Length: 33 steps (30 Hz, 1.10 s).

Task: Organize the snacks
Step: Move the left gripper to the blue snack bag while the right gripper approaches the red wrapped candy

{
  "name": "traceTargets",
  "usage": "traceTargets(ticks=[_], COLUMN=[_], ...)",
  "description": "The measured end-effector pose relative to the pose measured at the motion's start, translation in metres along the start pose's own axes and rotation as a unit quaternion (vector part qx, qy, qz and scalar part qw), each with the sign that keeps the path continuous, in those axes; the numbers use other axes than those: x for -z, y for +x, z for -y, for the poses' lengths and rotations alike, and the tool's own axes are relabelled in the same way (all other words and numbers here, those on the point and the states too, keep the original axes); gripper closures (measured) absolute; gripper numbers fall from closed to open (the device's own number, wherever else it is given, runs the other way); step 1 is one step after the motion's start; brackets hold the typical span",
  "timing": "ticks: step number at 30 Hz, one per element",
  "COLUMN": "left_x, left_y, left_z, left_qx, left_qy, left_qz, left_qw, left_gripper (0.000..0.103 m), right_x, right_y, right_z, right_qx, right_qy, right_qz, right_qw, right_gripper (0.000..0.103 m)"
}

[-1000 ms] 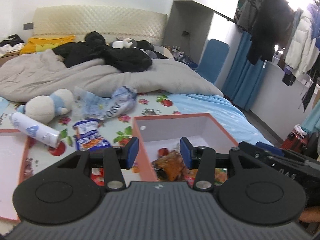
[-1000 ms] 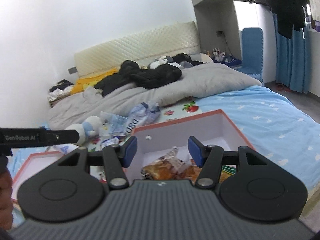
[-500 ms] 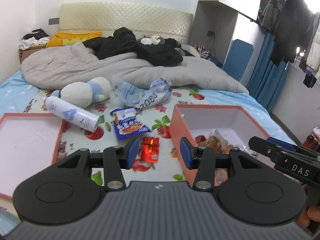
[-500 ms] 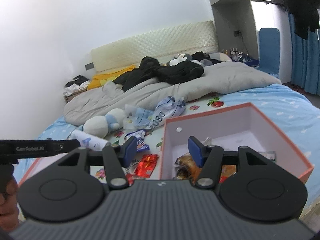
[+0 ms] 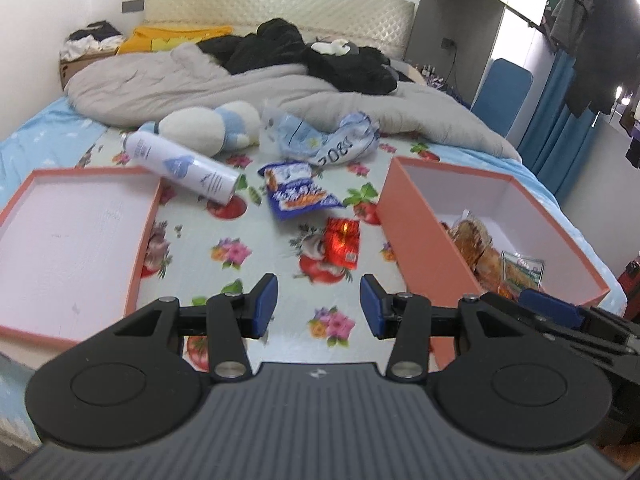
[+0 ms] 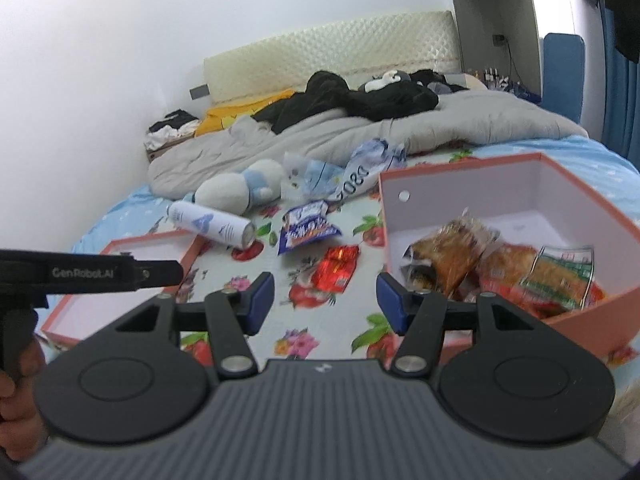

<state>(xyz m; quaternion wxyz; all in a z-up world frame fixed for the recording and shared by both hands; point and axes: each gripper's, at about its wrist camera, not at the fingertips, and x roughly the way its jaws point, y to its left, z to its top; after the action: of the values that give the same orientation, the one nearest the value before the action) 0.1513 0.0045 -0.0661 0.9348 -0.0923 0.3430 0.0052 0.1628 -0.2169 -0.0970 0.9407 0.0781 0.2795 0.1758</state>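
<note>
An orange box (image 5: 420, 236) (image 6: 596, 328) stands on the bed at the right with several snack packets (image 6: 452, 260) inside. A red snack packet (image 5: 342, 242) (image 6: 336, 268) lies on the floral sheet left of the box. A blue and white snack bag (image 5: 296, 190) (image 6: 306, 226) lies beyond it. My left gripper (image 5: 319, 306) is open and empty, above the sheet just short of the red packet. My right gripper (image 6: 325, 300) is open and empty, near the box's left wall.
The box lid (image 5: 72, 240) (image 6: 120, 276) lies open at the left. A white spray can (image 5: 182, 166), a plush toy (image 5: 208, 128), a crumpled plastic bag (image 5: 332, 140) and a grey duvet (image 5: 240, 84) lie further back. A blue chair (image 5: 506, 92) stands right of the bed.
Both grippers have swung left, away from over the box toward the loose snacks on the sheet. The red packet has come into view. Both stay open and empty.
</note>
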Motion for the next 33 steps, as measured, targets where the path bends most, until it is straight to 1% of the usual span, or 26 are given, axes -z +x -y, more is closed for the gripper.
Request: traceTargets(ticks=[4, 6, 8, 12, 15, 19, 21, 24, 25, 26, 28, 30, 33], left_x=[0.014, 0.019, 0.023, 0.024, 0.014, -0.015, -0.032, -0.055, -0.062, -0.068, -0.076, -0.081, -0.085], left_y=[0.000, 0.002, 0.003, 0.014, 0.029, 0.060, 0.081, 0.112, 0.122, 0.133, 0.154, 0.178, 0.214], left_z=[-0.013, -0.019, -0.025, -0.034, -0.040, -0.054, -0.063, -0.076, -0.079, -0.084, -0.094, -0.105, -0.117], left_qx=[-0.005, -0.008, -0.009, -0.011, -0.007, 0.006, 0.015, 0.016, 0.014, 0.017, 0.027, 0.040, 0.058], left_qy=[-0.012, -0.018, -0.026, -0.035, -0.041, -0.050, -0.063, -0.095, -0.109, -0.128, -0.158, -0.195, -0.236], left_qz=[-0.011, -0.017, -0.019, -0.025, -0.029, -0.035, -0.040, -0.046, -0.048, -0.048, -0.054, -0.067, -0.088], left_qw=[0.9999, 0.9997, 0.9994, 0.9990, 0.9987, 0.9981, 0.9971, 0.9943, 0.9928, 0.9904, 0.9856, 0.9778, 0.9661], left_gripper=[0.052, 0.051, 0.045, 0.041, 0.038, 0.038, 0.036, 0.036, 0.036, 0.036, 0.036, 0.036, 0.036], right_x=[0.017, 0.025, 0.031, 0.035, 0.032, 0.018, 0.010, -0.003, -0.008, -0.010, -0.014, -0.015, -0.012], right_y=[-0.001, 0.001, 0.003, 0.010, 0.025, 0.056, 0.075, 0.113, 0.127, 0.138, 0.164, 0.185, 0.217], right_z=[-0.010, -0.014, -0.020, -0.033, -0.039, -0.041, -0.042, -0.040, -0.040, -0.041, -0.037, -0.031, -0.027], right_qx=[0.005, 0.000, 0.001, -0.002, 0.000, 0.017, 0.020, 0.029, 0.037, 0.043, 0.046, 0.039, 0.059], right_qy=[0.003, 0.005, 0.006, -0.007, -0.015, -0.016, -0.019, -0.015, -0.019, -0.023, -0.014, 0.000, 0.009], right_qz=[-0.005, -0.009, -0.013, -0.014, -0.013, -0.005, 0.001, -0.005, -0.008, -0.011, -0.020, -0.028, -0.053], right_qw=[1.000, 1.000, 1.000, 1.000, 1.000, 1.000, 1.000, 0.999, 0.999, 0.999, 0.999, 0.999, 0.997], right_gripper=[0.044, 0.044, 0.044, 0.044, 0.044, 0.044, 0.044, 0.044, 0.042, 0.033, 0.024, 0.023, 0.023])
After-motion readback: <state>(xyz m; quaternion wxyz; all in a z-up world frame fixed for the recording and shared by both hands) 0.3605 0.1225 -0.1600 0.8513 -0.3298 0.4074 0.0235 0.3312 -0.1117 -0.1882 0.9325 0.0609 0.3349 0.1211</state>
